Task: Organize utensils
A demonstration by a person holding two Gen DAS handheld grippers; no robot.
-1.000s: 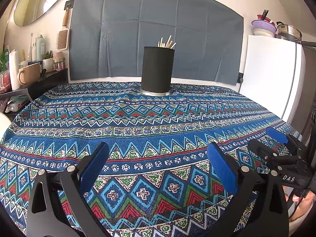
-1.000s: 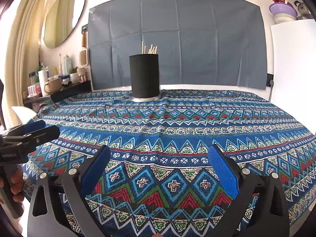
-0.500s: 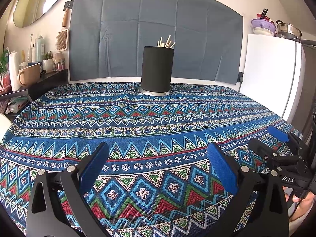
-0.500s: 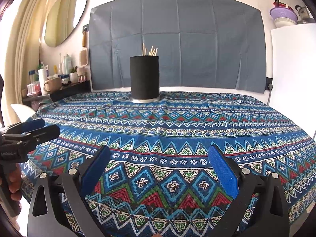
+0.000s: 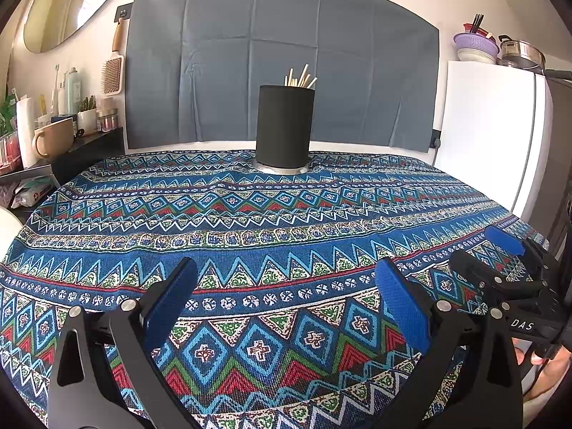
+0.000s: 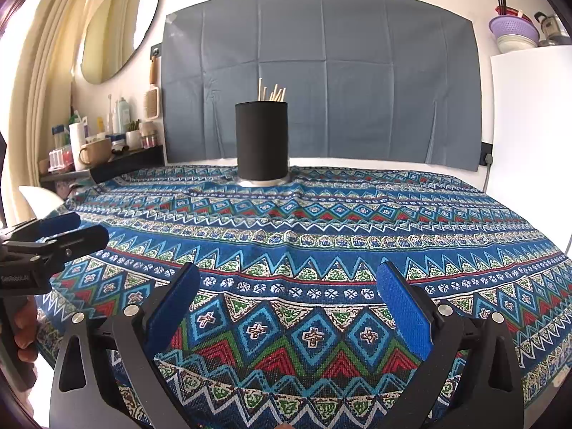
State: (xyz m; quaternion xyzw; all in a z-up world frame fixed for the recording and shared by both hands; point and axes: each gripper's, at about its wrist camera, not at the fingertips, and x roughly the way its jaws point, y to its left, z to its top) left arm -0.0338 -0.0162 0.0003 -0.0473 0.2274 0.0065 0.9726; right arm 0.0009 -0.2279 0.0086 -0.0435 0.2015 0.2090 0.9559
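A black cylindrical holder point(image 5: 285, 126) stands upright on a metal base at the far side of the table, with several wooden chopsticks point(image 5: 299, 78) sticking out of its top. It also shows in the right wrist view point(image 6: 261, 142) with the chopsticks point(image 6: 272, 91). My left gripper point(image 5: 286, 286) is open and empty above the table's near edge. My right gripper point(image 6: 287, 284) is open and empty beside it. Each gripper shows in the other's view: the right one point(image 5: 500, 254) at the right edge, the left one point(image 6: 68, 230) at the left edge.
A blue patterned cloth point(image 5: 271, 214) covers the table. A white fridge point(image 5: 489, 136) stands to the right with bowls and a pot on top. A dark shelf point(image 5: 82, 146) at the left holds a mug, bottles and jars. A grey sheet hangs on the back wall.
Both grippers have drifted slightly, so the holder sits a little lower in the views. The jaws have stayed open and empty.
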